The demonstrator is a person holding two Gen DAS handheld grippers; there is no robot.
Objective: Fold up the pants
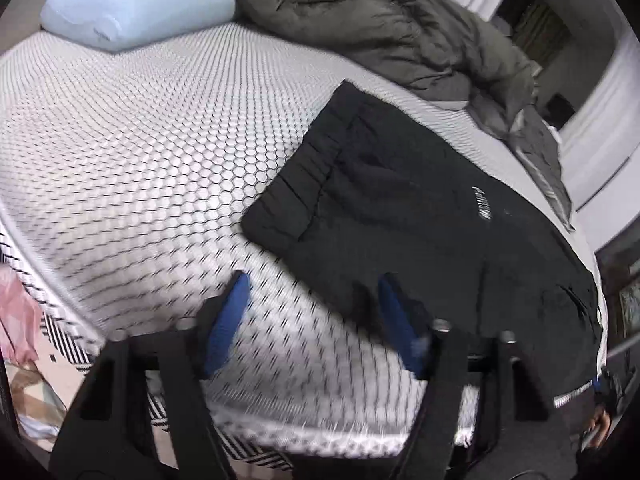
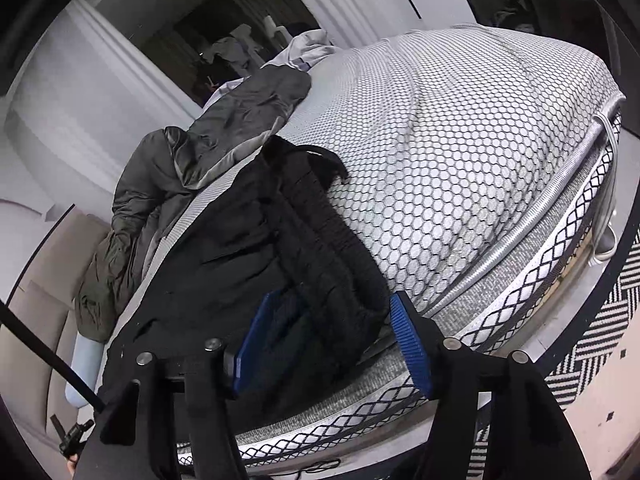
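Note:
Black pants (image 1: 400,208) lie spread on the honeycomb-patterned mattress (image 1: 140,152), with the elastic waistband toward the bed's middle and a small white logo on the fabric. My left gripper (image 1: 312,292) is open and empty, hovering over the mattress edge, its right blue pad over the pants' near edge. In the right wrist view the pants (image 2: 248,248) lie along the mattress (image 2: 460,140) edge. My right gripper (image 2: 332,308) is open with its blue pads either side of the bunched waistband end, not closed on it.
A dark grey duvet (image 1: 380,32) is heaped at the far side of the bed and shows in the right wrist view (image 2: 192,152) too. A light blue pillow (image 1: 136,4) lies at the far left. A black-and-white patterned rug (image 2: 592,320) covers the floor beside the bed.

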